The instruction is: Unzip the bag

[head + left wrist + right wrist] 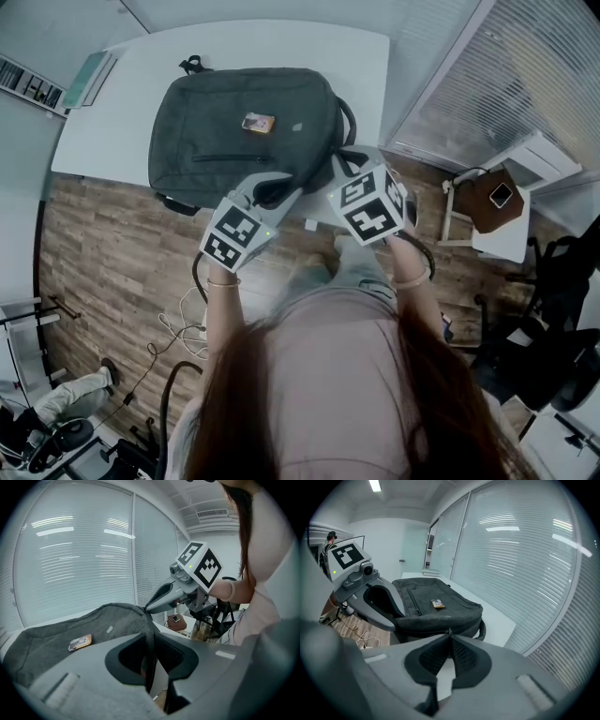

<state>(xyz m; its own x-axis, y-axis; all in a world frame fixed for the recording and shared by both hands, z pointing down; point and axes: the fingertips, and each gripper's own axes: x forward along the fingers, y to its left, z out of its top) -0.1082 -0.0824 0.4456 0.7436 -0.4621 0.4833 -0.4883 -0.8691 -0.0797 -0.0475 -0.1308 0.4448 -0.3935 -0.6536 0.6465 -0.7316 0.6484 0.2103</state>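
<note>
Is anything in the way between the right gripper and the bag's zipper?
Nothing visible. The right gripper is shut on a small dark tab, seemingly the zipper pull, at the edge of the bag. The left gripper pinches that edge alongside; the card lies on top, away from it.

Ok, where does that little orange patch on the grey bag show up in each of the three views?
Head view: the orange patch lies on the bag's top face, upper centre of the picture.
Left gripper view: the patch is at lower left, on the bag's sloping face.
Right gripper view: the patch is near the centre, above the jaws.
Shared landmark: the grey bag itself.
</note>
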